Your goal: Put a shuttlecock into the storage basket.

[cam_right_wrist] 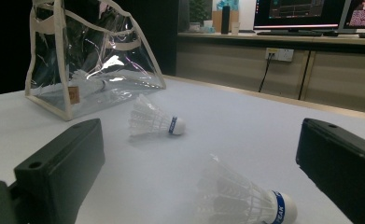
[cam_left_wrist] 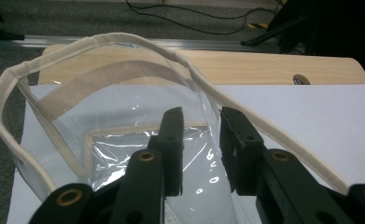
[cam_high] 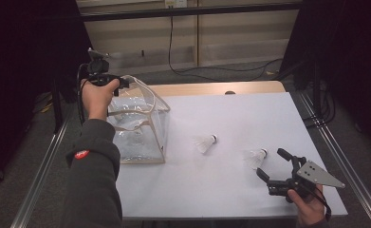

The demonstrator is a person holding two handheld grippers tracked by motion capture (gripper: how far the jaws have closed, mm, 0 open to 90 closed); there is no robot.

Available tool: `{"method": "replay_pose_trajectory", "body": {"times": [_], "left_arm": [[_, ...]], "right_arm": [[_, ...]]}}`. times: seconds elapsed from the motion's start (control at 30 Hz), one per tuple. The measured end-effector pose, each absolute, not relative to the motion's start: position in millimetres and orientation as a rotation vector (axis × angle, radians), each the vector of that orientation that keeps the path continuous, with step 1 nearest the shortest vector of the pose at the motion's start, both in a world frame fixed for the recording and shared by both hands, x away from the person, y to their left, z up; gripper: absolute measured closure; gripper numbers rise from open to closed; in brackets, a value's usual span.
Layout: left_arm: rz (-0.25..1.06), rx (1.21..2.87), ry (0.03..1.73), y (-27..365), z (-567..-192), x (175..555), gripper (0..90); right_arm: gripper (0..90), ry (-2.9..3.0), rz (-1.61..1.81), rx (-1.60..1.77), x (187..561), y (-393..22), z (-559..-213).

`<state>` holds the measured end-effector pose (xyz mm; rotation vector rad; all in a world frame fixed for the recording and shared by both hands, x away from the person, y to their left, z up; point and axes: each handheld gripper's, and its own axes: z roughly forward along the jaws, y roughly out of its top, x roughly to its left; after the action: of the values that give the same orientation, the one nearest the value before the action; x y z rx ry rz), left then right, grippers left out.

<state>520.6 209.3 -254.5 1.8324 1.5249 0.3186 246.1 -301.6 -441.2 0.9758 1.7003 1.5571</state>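
Note:
A clear plastic bag with cream trim stands open on the left of the white table. My left gripper hovers over its top rim. Its jaws stand a little apart, with the bag's clear side wall running up between them and the cream rim beyond; the left gripper presses on nothing. Two white shuttlecocks lie on the table: one mid-table, one just ahead of my right gripper, which rests open near the front right. The near shuttlecock lies between the wide jaws of the right gripper.
The far shuttlecock lies between my right gripper and the bag, which holds something white and feathery. A wooden strip edges the table's far side. Metal rails flank the table. Cables trail on the floor behind.

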Motion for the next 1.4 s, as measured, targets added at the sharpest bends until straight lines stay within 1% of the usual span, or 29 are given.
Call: {"method": "replay_pose_trajectory", "body": {"times": [0.13, 0.47, 0.83, 1.1, 1.27, 1.4], "left_arm": [[0.285, 1.836, 1.503, 207.6, -251.3, 516.2, 66.1], [0.227, 1.833, 1.465, 200.6, -247.2, 510.3, 60.7], [0.187, 1.847, 1.409, 186.9, -240.8, 499.6, 47.6], [0.158, 1.86, 1.357, 177.1, -235.5, 490.7, 42.7], [0.148, 1.87, 1.342, 173.8, -233.4, 486.8, 36.3], [0.142, 1.872, 1.329, 170.9, -232.4, 484.2, 35.0]], "right_arm": [[1.0, 1.703, 1.556, 0.978, 246.0, -300.8, -441.1], [1.0, 1.704, 1.551, 0.977, 246.2, -300.9, -441.4], [1.0, 1.705, 1.555, 0.976, 246.0, -300.7, -441.4], [1.0, 1.709, 1.557, 0.975, 245.6, -300.3, -441.3], [1.0, 1.71, 1.557, 0.977, 245.4, -300.1, -441.3], [1.0, 1.707, 1.558, 0.976, 245.4, -299.7, -441.4]]}}
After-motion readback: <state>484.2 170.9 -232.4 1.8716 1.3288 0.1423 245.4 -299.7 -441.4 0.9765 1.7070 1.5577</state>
